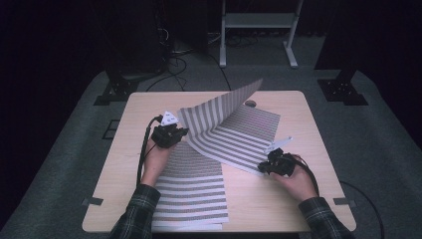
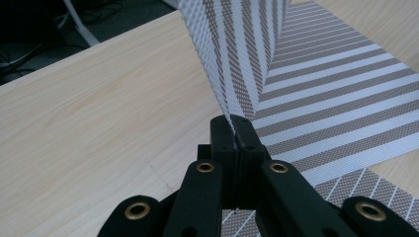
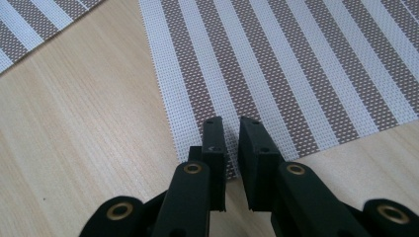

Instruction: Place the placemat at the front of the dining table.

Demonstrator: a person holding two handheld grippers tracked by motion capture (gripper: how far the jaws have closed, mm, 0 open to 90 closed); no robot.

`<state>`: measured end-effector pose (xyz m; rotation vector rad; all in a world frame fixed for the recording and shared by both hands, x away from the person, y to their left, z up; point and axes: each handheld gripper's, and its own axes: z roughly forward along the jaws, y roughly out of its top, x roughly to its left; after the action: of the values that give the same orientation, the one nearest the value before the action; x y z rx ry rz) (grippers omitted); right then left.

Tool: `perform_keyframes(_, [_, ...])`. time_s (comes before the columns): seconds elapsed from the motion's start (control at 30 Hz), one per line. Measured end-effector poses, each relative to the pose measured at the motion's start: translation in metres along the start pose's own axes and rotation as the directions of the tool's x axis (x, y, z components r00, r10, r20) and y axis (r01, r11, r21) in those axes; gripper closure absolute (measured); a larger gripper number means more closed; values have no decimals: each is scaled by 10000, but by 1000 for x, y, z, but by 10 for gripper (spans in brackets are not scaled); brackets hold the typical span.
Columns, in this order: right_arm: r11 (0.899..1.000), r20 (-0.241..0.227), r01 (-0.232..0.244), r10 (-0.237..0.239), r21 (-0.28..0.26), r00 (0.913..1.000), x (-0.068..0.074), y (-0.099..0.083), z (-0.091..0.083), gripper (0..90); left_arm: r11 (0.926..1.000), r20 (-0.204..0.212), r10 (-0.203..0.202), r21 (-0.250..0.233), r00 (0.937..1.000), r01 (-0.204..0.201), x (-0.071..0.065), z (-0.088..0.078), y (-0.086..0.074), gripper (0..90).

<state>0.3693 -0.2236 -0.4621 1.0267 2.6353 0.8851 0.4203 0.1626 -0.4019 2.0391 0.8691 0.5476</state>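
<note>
Striped woven placemat [image 1: 234, 134], corner lifted (brown-and-white bands), left tool [image 2: 232, 129] pinching it, right tool [image 3: 232, 133] slightly parted above its edge

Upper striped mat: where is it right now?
High view: the upper striped mat lies mid-table, overlapping the lower striped mat, its left edge lifted by the left gripper.

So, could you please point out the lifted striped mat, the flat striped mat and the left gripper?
lifted striped mat [image 1: 226, 107], high view, raised fold
flat striped mat [image 1: 191, 186], high view, middle
left gripper [image 2: 232, 123], left gripper view, fingertips
</note>
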Motion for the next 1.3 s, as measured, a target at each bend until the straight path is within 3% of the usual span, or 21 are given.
perform_keyframes(0.47, [10000, 101, 12, -12, 40, 9999, 1, 0, 0, 802, 9988, -521, -358, 309, 9980, 374, 13, -7, -23, 863])
perform_keyframes(0.73, [9999, 228, 118, -119, 29, 9997, 3, 1, 0, 796, 9973, -909, -383, 593, 9951, 438, 18, -8, -31, 723])
perform_keyframes(0.77, [9999, 249, 125, -125, 13, 9996, 2, 1, 0, 793, 9972, -954, -315, 652, 9949, 378, 18, -7, -32, 629])
perform_keyframes(0.83, [9999, 254, 133, -133, 6, 9996, 2, 1, 0, 793, 9968, -1198, -177, 749, 9926, 268, 17, -8, -34, 605])
perform_keyframes(0.87, [9999, 290, 147, -147, -3, 9995, 2, 1, 0, 790, 9965, -1203, -210, 777, 9925, 305, 19, -11, -36, 537])
perform_keyframes(1.0, [9998, 344, 194, -194, 11, 9992, 2, 1, 0, 785, 9963, -1067, -193, 818, 9941, 281, 19, -16, -39, 427])
perform_keyframes(1.03, [9998, 414, 219, -219, 25, 9989, 2, 0, 0, 750, 9959, -852, -223, 850, 9961, 295, 19, -18, -42, 355])
perform_keyframes(1.13, [9999, 725, 146, -146, 2, 9973, 1, 0, 0, 665, 9957, -656, -270, 865, 9975, 326, 17, -23, -44, 304])
perform_keyframes(1.2, [9999, 536, -70, 77, -120, 9985, -2, -1, 0, 666, 9954, -353, -356, 879, 9987, 386, 12, -28, -44, 197])
perform_keyframes(1.3, [9999, 511, -96, 103, -127, 9986, -1, -1, 0, 639, 9964, -26, -338, 781, 9994, 339, 5, -34, -45, 172])
